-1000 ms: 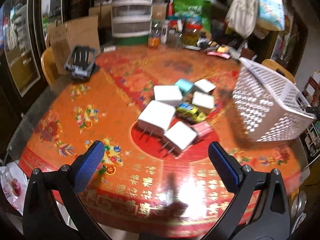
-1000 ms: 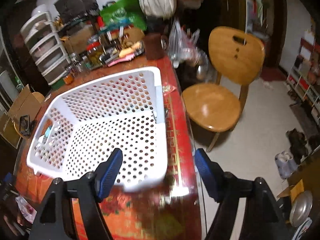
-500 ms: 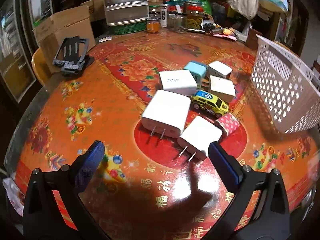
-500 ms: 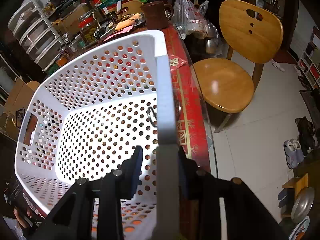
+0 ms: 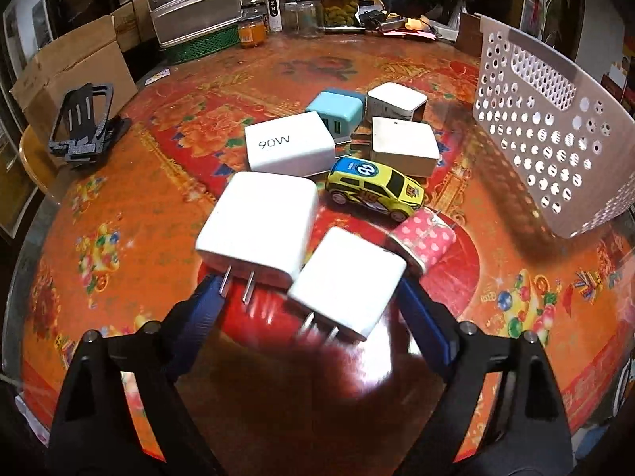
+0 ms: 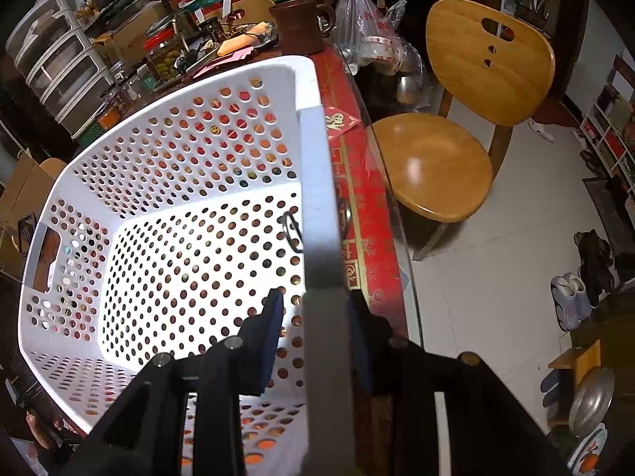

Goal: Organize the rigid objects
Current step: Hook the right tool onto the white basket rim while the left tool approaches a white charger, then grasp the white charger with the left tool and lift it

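You are looking at a wooden chair point(image 6: 456, 127) standing on pale floor tiles point(image 6: 500, 273) at the frame's right, while plastic drawers point(image 5: 190, 4) and a cardboard box point(image 5: 75, 75) are crowding the upper left behind the table.

— What's on the table point(image 5: 131, 238)?
— White chargers point(image 5: 260, 224) lying flat mid-table, prongs toward the near edge, a blue charger point(image 5: 337, 113), a yellow toy car point(image 5: 375, 188), a pink dotted charger point(image 5: 426, 240).
— And the basket point(image 5: 555, 146)?
— White, perforated, empty, tilted at the right edge
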{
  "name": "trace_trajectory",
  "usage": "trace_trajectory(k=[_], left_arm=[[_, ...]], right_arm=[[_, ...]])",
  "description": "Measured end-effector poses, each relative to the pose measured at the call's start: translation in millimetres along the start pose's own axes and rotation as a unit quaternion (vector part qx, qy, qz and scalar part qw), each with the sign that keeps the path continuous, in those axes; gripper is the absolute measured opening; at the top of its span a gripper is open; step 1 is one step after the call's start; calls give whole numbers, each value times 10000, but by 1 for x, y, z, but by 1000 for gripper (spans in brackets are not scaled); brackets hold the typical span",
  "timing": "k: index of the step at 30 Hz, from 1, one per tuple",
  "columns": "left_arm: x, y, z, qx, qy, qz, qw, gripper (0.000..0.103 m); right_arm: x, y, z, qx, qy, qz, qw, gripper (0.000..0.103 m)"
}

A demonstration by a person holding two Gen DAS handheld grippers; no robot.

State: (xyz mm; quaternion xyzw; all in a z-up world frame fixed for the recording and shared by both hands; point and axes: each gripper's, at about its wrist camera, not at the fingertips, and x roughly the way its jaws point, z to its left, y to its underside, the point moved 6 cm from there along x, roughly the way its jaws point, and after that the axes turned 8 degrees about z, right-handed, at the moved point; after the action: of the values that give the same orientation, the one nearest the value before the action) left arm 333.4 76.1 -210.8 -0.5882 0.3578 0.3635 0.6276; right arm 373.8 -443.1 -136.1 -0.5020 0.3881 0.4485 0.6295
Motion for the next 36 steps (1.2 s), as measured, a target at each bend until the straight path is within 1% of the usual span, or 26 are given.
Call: trace_trajectory(k=[3, 6, 8, 11, 17, 22, 25, 29, 33, 36], left_arm=[[1, -3, -1, -8, 62, -13, 10000, 76], [-1, -3, -4, 74, 120, -27, 9999, 62], [-3, -2, -4, 110, 127, -18, 9999, 60], [-9, 2, -1, 82, 195, -86, 9997, 58], [-31, 0, 16, -71, 135, -325, 9994, 55], [-41, -9, 14, 47, 39, -396, 9992, 55], [-50, -13, 10, 61, 90, -501, 9987, 55], [-55, -15, 4, 124, 195, -519, 9984, 55], [-58, -14, 1, 171, 459, -527, 9974, 55], [-53, -12, 1, 253, 359, -571, 9974, 55]], right_arm=[[0, 0, 0, 2, 5, -2, 10000, 32], [0, 0, 0, 11, 23, 3, 10000, 32], [0, 0, 0, 18, 39, 11, 10000, 32], [0, 0, -1, 27, 50, 18, 10000, 32], [0, 0, 0, 16, 64, 21, 10000, 32], [1, 0, 0, 4, 62, 26, 10000, 32], [1, 0, 0, 4, 61, 26, 10000, 32], [1, 0, 1, -8, 56, 32, 10000, 32], [1, 0, 2, -13, 54, 32, 10000, 32], [1, 0, 2, -19, 61, 38, 10000, 32]])
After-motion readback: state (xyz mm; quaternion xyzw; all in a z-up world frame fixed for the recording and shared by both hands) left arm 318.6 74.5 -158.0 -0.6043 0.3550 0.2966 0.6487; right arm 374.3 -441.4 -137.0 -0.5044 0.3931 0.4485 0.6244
